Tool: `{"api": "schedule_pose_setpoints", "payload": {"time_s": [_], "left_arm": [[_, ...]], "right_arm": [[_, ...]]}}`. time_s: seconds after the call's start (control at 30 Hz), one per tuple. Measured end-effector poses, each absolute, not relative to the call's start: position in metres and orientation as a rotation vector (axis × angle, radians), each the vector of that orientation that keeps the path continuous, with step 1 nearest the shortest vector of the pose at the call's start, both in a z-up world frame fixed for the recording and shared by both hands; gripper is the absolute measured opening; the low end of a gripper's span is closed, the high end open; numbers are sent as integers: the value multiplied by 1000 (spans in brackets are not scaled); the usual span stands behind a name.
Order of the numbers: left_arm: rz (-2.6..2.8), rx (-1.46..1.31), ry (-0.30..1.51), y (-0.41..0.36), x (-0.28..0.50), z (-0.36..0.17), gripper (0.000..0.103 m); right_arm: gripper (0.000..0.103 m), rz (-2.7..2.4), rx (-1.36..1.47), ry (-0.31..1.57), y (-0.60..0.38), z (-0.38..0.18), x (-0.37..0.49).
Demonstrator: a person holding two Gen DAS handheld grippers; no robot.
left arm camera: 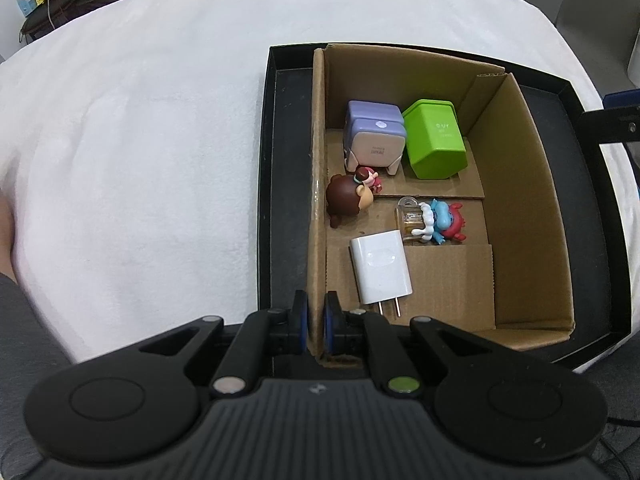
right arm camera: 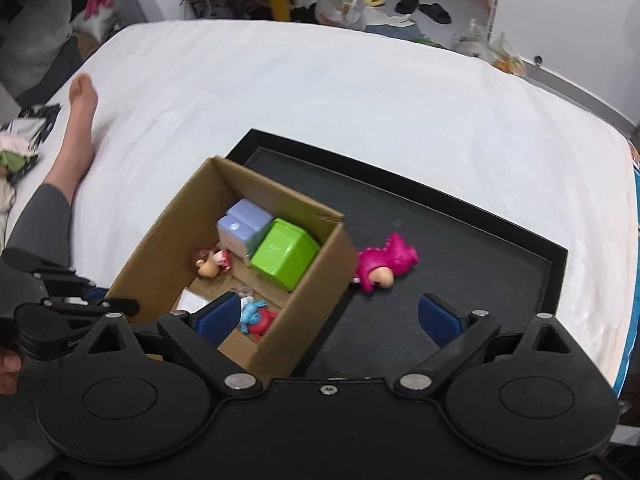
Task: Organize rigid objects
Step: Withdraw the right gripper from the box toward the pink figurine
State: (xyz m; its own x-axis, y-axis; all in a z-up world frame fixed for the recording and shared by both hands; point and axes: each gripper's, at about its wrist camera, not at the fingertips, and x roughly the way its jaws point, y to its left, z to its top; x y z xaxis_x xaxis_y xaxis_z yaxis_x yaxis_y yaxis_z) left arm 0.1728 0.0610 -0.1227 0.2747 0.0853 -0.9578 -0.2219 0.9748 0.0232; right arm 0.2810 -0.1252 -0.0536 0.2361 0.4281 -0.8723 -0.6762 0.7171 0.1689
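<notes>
Left wrist view: the left gripper [left arm camera: 316, 320] is clamped on the near wall of the cardboard box [left arm camera: 318, 184], which sits in a black tray [right arm camera: 500, 280] on the bed. The right gripper [right arm camera: 328, 316] is held with jaws wide apart, nothing between them; a pink figurine [right arm camera: 384, 262] lies on the tray beside the box.

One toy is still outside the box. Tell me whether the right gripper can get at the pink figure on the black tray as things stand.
Probably yes. The right gripper is open, with nothing between its fingers, and the pink figure lies alone on the black tray, just outside the cardboard box. Only the box wall beside it might crowd one finger.
</notes>
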Motion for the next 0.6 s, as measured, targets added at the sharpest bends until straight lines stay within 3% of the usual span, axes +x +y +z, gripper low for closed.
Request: {"api": "schedule_pose_setpoints", "payload": {"time_s": [0.3,0.6], "left_arm": [[226,-123,1279,59,171,-122,7],[228,-123,1293,56,173,-122,7]], "right_arm": [[95,721,-171,1104,-148,-72,300],[85,664,-55,1145,-160,-103,327]]}}
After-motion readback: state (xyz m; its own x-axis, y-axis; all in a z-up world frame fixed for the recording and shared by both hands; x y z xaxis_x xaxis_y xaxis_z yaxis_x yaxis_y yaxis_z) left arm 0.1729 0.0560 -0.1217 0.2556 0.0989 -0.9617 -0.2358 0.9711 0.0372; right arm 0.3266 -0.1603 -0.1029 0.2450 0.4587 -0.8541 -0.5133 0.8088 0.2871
